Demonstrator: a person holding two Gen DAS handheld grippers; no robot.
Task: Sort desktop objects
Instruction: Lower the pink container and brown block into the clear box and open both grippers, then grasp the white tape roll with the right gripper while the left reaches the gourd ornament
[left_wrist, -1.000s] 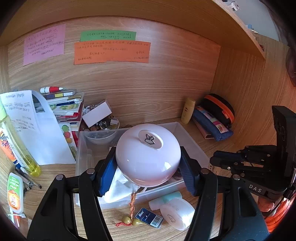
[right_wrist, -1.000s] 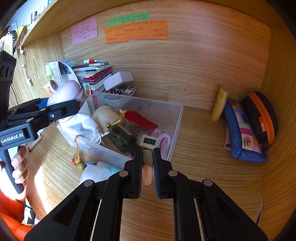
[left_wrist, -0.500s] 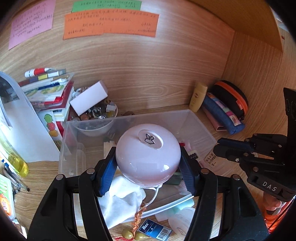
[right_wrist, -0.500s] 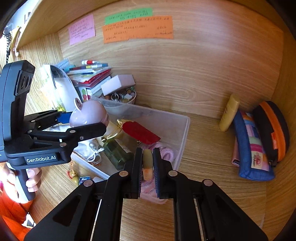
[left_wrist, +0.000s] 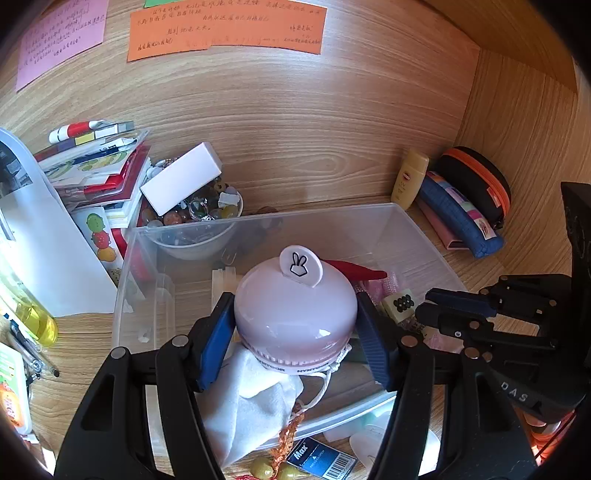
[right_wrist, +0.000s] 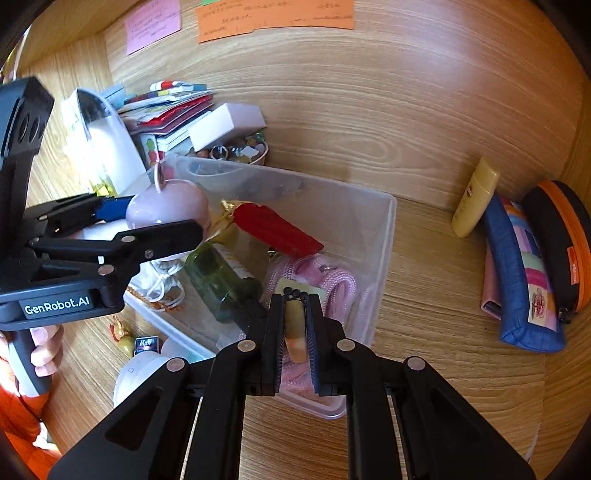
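My left gripper is shut on a pink round dome with a bunny tab. It holds the dome just above the near left part of the clear plastic bin. A white cloth pouch lies under the dome. In the right wrist view the same dome sits between the left gripper's fingers. My right gripper is shut on a small yellow-and-orange stick, over the bin's near right corner. Inside the bin lie a red tassel piece, a green bottle and a pink cord.
Behind the bin a bowl of beads carries a white box, next to a stack of books. A yellow tube, blue pencil case and black-orange case lie at the right. A staples box lies in front.
Both grippers have moved forward and down, from beside and above the bin to low over it. Each keeps its hold on the same thing.
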